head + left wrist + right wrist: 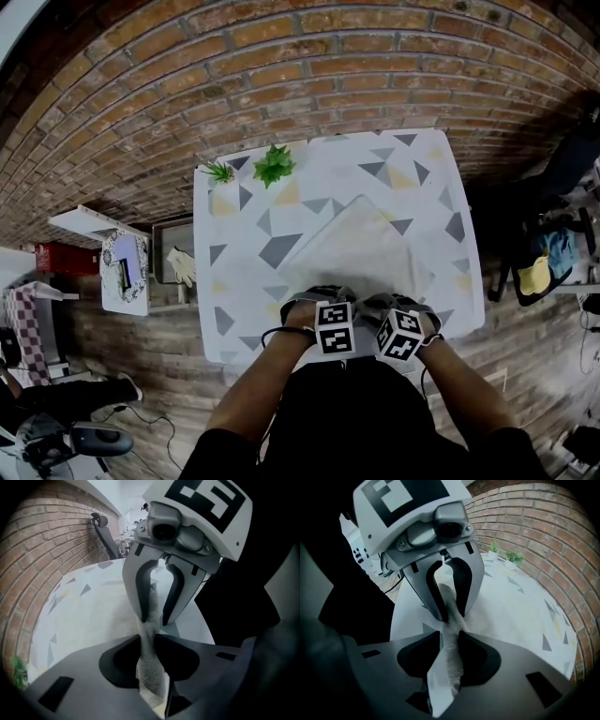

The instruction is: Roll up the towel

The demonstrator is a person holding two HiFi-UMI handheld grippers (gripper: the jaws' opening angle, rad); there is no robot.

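A brick wall point(281, 66) runs along the far side of the table point(239, 253), which wears a white cover printed with grey and yellow triangles and stands on a wooden floor point(141, 347). The towel point(361, 248), pale and nearly the same tone as the cover (its outline is faint from above), lies spread over the middle of the table toward the table's near edge, set at a slant so that one corner points at the wall side. Its near border is lifted off the table at that near edge and gathered into a narrow, upright strip of cloth. The left gripper point(149, 634) has its jaws pressed onto this strip, the fabric squeezed in the slim gap between them. The right gripper point(451, 632) pinches the same strip in the same way, with a loose flap hanging below its jaws. The two grippers sit just beside each other above the table's near edge, each facing the other across the cloth. At the table's far left corner stand two small plants, the bigger one point(274, 165) to the right of the smaller one point(220, 172).
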